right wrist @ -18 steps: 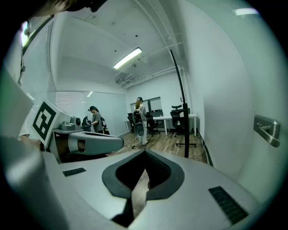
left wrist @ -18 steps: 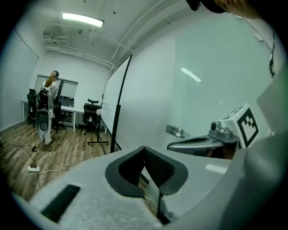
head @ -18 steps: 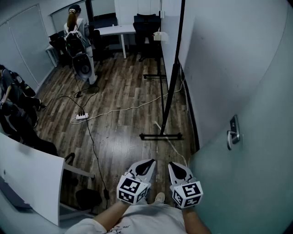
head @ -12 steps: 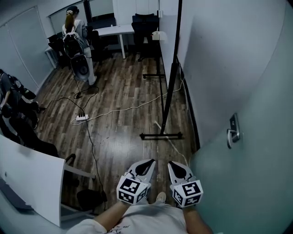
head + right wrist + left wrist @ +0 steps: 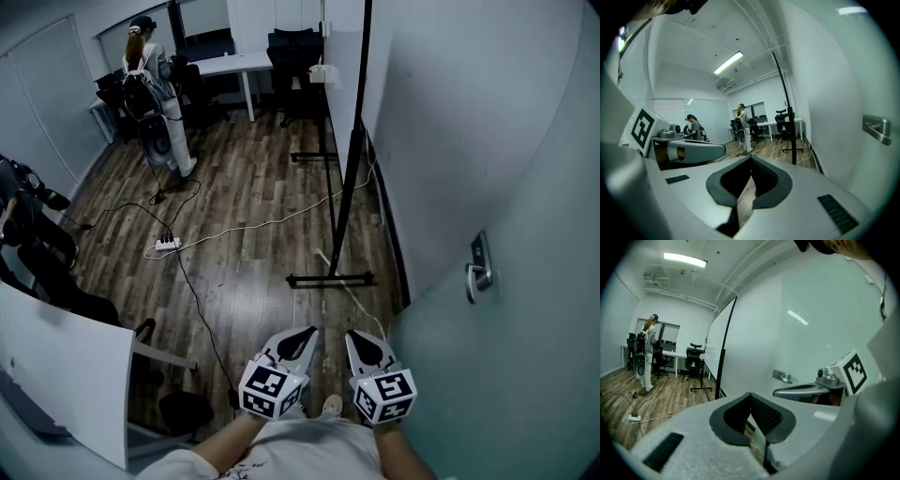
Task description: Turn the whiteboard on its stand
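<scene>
The whiteboard point(image 5: 377, 89) stands edge-on ahead of me, close along the right wall; its black frame post point(image 5: 349, 178) runs down to a black floor foot point(image 5: 330, 278). In the left gripper view the whiteboard point(image 5: 721, 341) is a narrow white panel with a dark edge. Both grippers hang low in front of my body, well short of the stand. My left gripper point(image 5: 303, 336) is shut with nothing in it, its jaws meeting at the tip point(image 5: 750, 397). My right gripper point(image 5: 367, 340) is shut and empty too point(image 5: 751, 162).
A door with a metal handle point(image 5: 478, 272) is close on my right. A power strip point(image 5: 168, 241) and cables lie across the wood floor. A white desk corner point(image 5: 66, 366) is at my left. A person point(image 5: 150, 80) stands at the back left, another person point(image 5: 28, 234) at the left edge.
The person at the back left has stepped a little further left. The person at the left edge has shifted. Both grippers stay where they were, still shut.
</scene>
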Tool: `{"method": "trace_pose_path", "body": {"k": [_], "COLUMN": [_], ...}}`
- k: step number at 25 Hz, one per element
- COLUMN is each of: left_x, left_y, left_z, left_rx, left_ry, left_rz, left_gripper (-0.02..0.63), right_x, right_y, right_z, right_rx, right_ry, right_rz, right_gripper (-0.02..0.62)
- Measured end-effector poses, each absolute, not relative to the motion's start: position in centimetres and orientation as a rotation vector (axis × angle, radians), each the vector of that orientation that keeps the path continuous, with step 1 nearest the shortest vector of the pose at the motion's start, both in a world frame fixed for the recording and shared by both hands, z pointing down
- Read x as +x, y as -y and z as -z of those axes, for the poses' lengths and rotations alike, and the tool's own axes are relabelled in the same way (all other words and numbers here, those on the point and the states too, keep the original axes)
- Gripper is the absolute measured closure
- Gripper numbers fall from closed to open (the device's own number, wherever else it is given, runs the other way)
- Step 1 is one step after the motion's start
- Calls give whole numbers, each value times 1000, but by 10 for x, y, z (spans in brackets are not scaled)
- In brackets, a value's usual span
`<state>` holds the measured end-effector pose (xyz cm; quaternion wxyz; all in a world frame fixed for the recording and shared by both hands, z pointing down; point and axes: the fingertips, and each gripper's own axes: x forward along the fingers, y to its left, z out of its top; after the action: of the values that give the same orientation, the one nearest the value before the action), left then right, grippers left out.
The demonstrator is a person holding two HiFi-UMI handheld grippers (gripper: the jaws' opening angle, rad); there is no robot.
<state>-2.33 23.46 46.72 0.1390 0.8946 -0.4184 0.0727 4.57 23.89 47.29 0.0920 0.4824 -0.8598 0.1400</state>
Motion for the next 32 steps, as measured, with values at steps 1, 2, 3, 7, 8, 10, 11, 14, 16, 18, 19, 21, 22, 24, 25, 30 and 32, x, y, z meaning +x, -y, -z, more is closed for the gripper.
{"method": "trace_pose_path", "body": {"k": [1, 2, 3, 7, 8, 10, 11, 14, 16, 18, 19, 21, 22, 24, 25, 30, 32], "left_x": [-25, -27, -30, -44, -48, -56, -61, -75, -79, -79, -79, -79, -79, -81, -81, -83, -81], "left_y": [-234, -232, -231, -226, -225, -224, -224, -222, -219, -217, -215, -209, -206, -199, -196, -173, -163], "left_z": [-468, -468, -467, -463, -462, -463, -464, -467, -468, -468, -468, -467, -468, -470, -471, -477, -480], "left_rx": [2588, 2589, 2589, 2606, 2615, 2625, 2624, 2619, 2620, 2625, 2627, 2628, 2628, 2629, 2630, 2633, 2634], "left_ry": [1206, 1205, 1206, 1208, 1203, 1193, 1191, 1186, 1176, 1165, 1161, 1159, 1158, 1157, 1158, 1156, 1153], "left_rz": [-209, -206, -200, -194, -197, -198, -197, -193, -186, -181, -179, -178, -178, -178, -179, -191, -201], "left_gripper": [595, 595, 595, 595, 595, 595, 595, 595, 595, 595, 595, 595, 595, 595, 595, 595, 595], "right_x": [44, 42, 40, 29, 25, 16, 11, -3, -7, -7, -7, -6, -6, -6, -7, -7, -5], "right_y": [-238, -237, -236, -231, -230, -230, -230, -231, -229, -226, -224, -219, -216, -209, -205, -183, -173], "right_z": [-474, -474, -475, -469, -469, -469, -469, -471, -474, -475, -475, -474, -474, -477, -478, -484, -487], "right_rx": [1435, 1437, 1439, 1455, 1461, 1471, 1472, 1468, 1467, 1475, 1481, 1493, 1499, 1504, 1506, 1524, 1531], "right_ry": [2552, 2550, 2549, 2551, 2552, 2552, 2550, 2543, 2536, 2529, 2526, 2522, 2522, 2522, 2523, 2528, 2528], "right_rz": [-418, -419, -419, -404, -402, -400, -397, -384, -387, -393, -394, -394, -395, -395, -395, -408, -418], "right_gripper": [589, 589, 589, 589, 589, 589, 589, 589, 589, 589, 589, 589, 589, 589, 589, 589, 589]}}
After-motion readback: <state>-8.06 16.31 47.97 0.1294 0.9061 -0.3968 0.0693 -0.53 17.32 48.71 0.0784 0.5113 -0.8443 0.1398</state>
